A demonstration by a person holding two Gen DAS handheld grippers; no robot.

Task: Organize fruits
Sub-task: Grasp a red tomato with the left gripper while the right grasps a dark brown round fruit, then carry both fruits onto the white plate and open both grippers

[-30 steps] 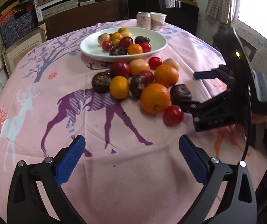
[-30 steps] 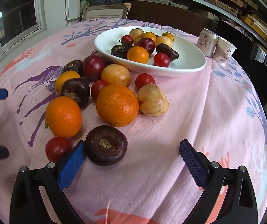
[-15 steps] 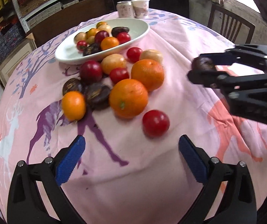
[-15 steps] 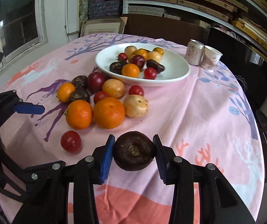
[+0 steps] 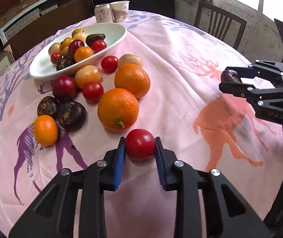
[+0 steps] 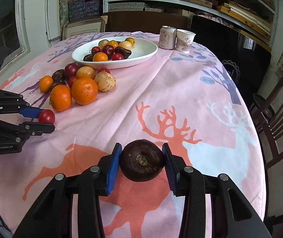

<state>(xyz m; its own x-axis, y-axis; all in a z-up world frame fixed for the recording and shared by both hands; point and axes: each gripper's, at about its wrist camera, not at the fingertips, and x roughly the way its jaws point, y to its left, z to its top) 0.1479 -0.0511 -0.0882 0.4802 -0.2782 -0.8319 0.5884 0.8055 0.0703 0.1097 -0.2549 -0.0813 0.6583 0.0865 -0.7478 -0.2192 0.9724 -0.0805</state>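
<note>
A red tomato (image 5: pixel 140 145) lies on the pink tablecloth just in front of two big oranges (image 5: pixel 118 108), and my left gripper (image 5: pixel 140 150) is shut on it, blue pads pressing both sides. My right gripper (image 6: pixel 142 156) is shut on a dark brown round fruit (image 6: pixel 142 161) and holds it over the orange deer print, off to the right of the pile. From the left wrist view the right gripper (image 5: pixel 231 79) shows at the right edge with the dark fruit (image 5: pixel 228 75) in it. The white bowl (image 5: pixel 113 34) at the back holds several small fruits.
Loose fruits (image 6: pixel 78 79) lie between the bowl (image 6: pixel 147 51) and the grippers: oranges, tomatoes, dark fruits, yellow ones. A drink can (image 6: pixel 167 37) and a paper cup (image 6: pixel 185 39) stand behind the bowl. Wooden chairs (image 6: pixel 278 107) stand by the table's right side.
My left gripper moved up to the red tomato and shut on it. My right gripper shut on the dark fruit, then carried it right, away from the pile.
</note>
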